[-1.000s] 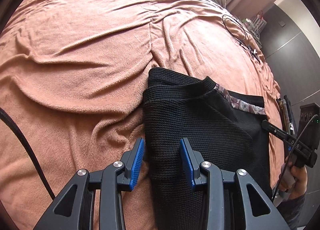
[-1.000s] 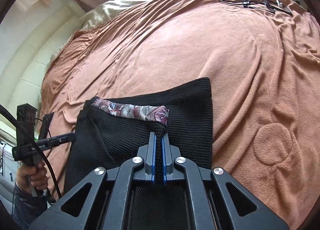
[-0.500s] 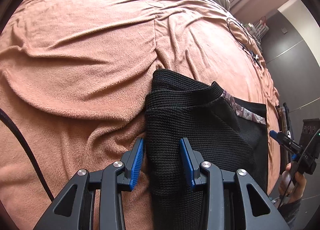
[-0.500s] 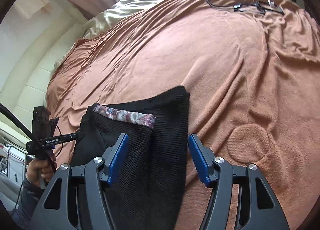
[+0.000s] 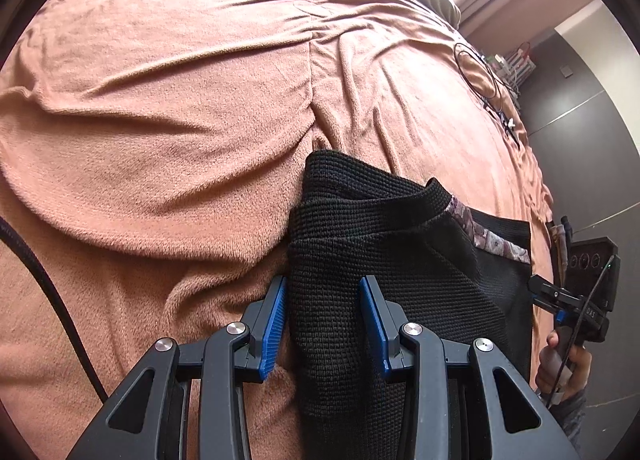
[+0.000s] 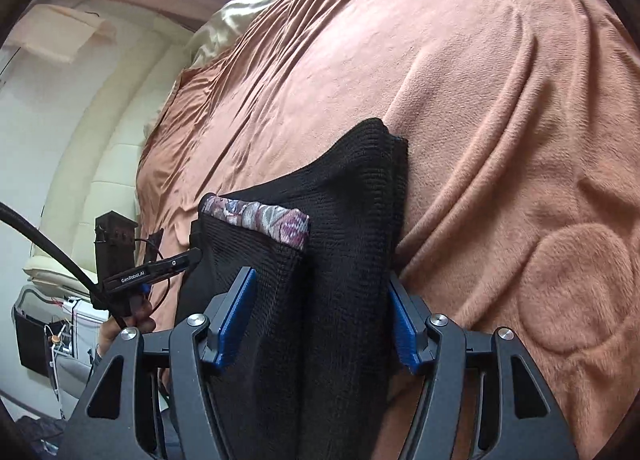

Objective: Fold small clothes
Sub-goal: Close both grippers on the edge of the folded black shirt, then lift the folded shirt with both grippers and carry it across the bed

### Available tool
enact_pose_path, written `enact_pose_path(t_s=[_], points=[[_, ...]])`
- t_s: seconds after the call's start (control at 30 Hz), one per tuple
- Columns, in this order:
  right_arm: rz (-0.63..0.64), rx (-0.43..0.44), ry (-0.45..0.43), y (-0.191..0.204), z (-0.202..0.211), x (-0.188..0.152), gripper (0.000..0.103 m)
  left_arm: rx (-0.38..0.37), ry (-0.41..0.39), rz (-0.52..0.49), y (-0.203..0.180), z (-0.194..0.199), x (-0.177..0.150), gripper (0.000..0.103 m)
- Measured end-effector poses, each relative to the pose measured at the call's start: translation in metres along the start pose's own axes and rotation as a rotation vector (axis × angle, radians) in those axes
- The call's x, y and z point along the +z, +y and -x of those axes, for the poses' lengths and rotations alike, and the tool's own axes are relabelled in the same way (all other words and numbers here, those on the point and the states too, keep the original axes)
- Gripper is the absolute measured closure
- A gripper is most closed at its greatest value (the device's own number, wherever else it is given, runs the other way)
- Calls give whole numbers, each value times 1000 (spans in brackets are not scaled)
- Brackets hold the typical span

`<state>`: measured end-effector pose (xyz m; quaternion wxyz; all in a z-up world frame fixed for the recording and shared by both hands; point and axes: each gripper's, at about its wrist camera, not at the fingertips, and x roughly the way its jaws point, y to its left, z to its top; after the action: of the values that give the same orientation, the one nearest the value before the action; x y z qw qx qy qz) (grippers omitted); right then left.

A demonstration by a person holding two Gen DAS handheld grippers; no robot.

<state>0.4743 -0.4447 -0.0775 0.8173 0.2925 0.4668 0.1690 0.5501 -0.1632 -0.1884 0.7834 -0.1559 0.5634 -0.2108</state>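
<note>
A small black knit garment (image 5: 384,260) with a floral patterned band (image 5: 492,240) lies folded on the brown blanket (image 5: 180,120). My left gripper (image 5: 324,324) is open, its blue pads (image 5: 274,324) straddling the garment's left folded edge. In the right wrist view the garment (image 6: 344,244) and its floral band (image 6: 260,218) lie under my right gripper (image 6: 324,324), which is open wide with pads (image 6: 236,316) on either side of the right part of the cloth. Each gripper also shows in the other's view, the right one (image 5: 560,300) and the left one (image 6: 160,268).
A coiled black cable (image 5: 480,76) lies on the far side of the blanket. A pale pillow or sheet (image 6: 248,8) sits at the bed's head. A cream headboard or wall (image 6: 80,132) is at the left. My gripper's cable (image 5: 48,292) trails over the blanket.
My right gripper was shut on the garment near the floral band one second ago; it has opened wide and let go. My left gripper stayed open and edged forward along the fold.
</note>
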Motion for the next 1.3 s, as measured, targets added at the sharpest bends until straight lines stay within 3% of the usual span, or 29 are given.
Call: enact_pose_path(t_s=[0.2, 0.3, 0.37, 0.53, 0.87, 1.3], points=[[20, 30, 7, -6, -10, 10, 46, -16, -23, 3, 0, -5, 5, 64], [47, -18, 20, -3, -18, 14, 64, -1, -32, -7, -3, -5, 7, 74], [74, -58, 19, 2, -14, 13, 80, -12, -30, -2, -5, -4, 8, 86], [139, -116, -23, 31, 1, 6, 90, -15, -66, -20, -14, 12, 5, 95], [264, -165, -91, 100, 35, -28, 91, -63, -158, -72, -43, 75, -10, 95], [350, -163, -206, 158, 121, -100, 92, -97, -275, -137, -82, 160, -52, 96]])
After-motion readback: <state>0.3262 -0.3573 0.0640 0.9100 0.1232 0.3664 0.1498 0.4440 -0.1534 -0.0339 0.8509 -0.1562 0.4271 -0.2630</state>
